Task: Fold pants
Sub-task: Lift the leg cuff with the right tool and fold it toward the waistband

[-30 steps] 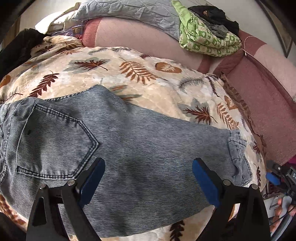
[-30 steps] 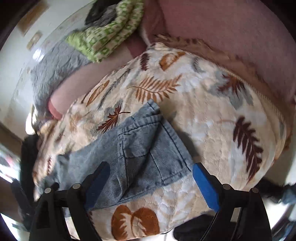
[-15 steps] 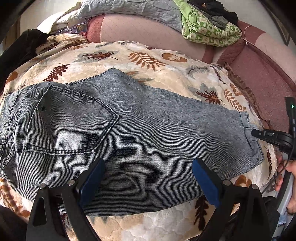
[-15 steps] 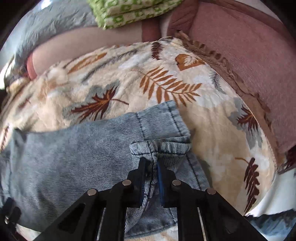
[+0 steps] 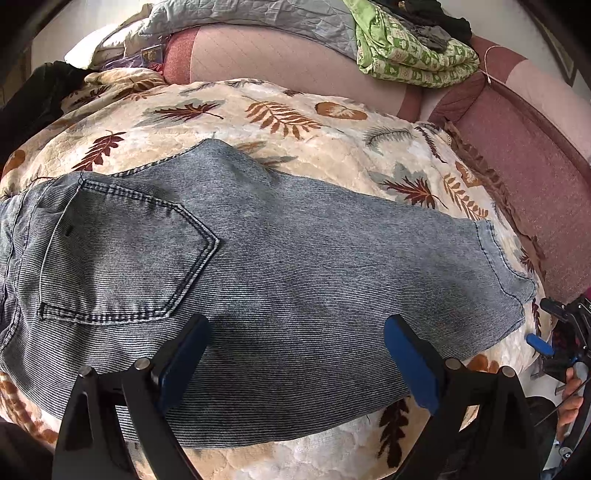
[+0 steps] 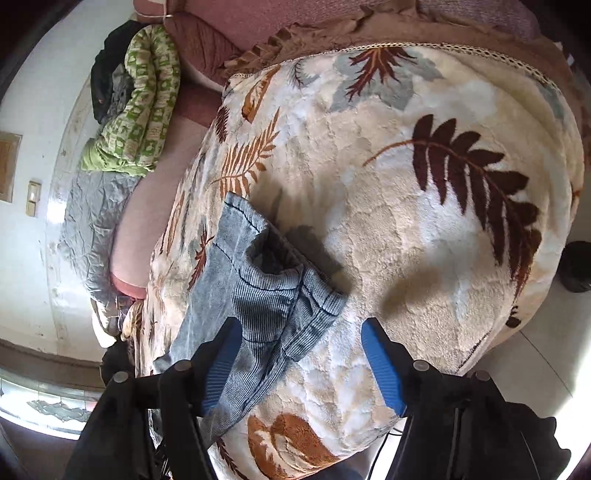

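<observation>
Grey-blue denim pants (image 5: 258,266) lie flat on a leaf-patterned blanket (image 5: 295,122), back pocket (image 5: 122,258) at left, leg hem (image 5: 502,258) at right. My left gripper (image 5: 295,362) is open and empty, hovering over the near edge of the leg. In the right wrist view the leg hem (image 6: 266,280) lies rumpled on the blanket (image 6: 424,221). My right gripper (image 6: 303,365) is open with the hem just ahead of its left finger, holding nothing. It also shows at the right edge of the left wrist view (image 5: 554,332).
A pink sofa back (image 5: 295,59) runs behind the blanket. On it lie a green patterned cloth (image 5: 413,55), a grey quilt (image 5: 251,14) and dark clothes (image 5: 436,18). The blanket's edge drops to a tiled floor (image 6: 535,365) at right.
My right gripper was shut on the leg hem half a second ago; it has opened and let the hem drop, and pulled back. The left gripper stays open above the pants.
</observation>
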`<state>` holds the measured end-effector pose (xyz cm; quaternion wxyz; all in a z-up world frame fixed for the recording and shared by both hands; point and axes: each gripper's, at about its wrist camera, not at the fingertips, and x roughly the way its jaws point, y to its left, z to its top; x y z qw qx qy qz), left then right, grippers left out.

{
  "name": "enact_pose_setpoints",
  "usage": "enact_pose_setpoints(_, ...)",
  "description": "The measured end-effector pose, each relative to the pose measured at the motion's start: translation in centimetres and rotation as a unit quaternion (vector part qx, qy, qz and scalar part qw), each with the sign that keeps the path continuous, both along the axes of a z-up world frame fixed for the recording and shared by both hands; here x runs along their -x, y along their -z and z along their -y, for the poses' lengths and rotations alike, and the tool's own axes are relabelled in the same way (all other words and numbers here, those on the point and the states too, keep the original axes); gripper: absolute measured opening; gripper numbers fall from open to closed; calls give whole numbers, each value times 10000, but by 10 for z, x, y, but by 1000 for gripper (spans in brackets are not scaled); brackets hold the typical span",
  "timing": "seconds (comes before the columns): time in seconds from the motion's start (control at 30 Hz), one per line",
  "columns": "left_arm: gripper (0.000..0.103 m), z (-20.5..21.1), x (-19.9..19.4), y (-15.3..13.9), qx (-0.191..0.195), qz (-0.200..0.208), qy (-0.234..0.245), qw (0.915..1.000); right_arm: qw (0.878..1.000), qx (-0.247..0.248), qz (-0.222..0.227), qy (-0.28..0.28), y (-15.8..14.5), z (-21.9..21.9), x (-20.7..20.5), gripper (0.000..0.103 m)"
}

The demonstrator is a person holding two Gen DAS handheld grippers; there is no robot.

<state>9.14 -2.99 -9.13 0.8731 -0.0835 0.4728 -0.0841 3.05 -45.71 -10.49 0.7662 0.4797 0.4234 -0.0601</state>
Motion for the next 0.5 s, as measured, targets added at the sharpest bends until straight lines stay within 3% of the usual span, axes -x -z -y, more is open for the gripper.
enact_pose_setpoints(0.1,96,-3,-2,1,-51,-20,-56,10000,9997,-249,62,48,5,3,-1,81)
enact_pose_setpoints(0.37,96,-2,-2,5,-156,-40,-26,9999,9992,-321,-231,-20,12,-7,-34,82)
enact_pose_setpoints(0.5,96,-2,-3,6,-165,-34,-1,9999,9990,-160,-397,86,12,-13,-46,88)
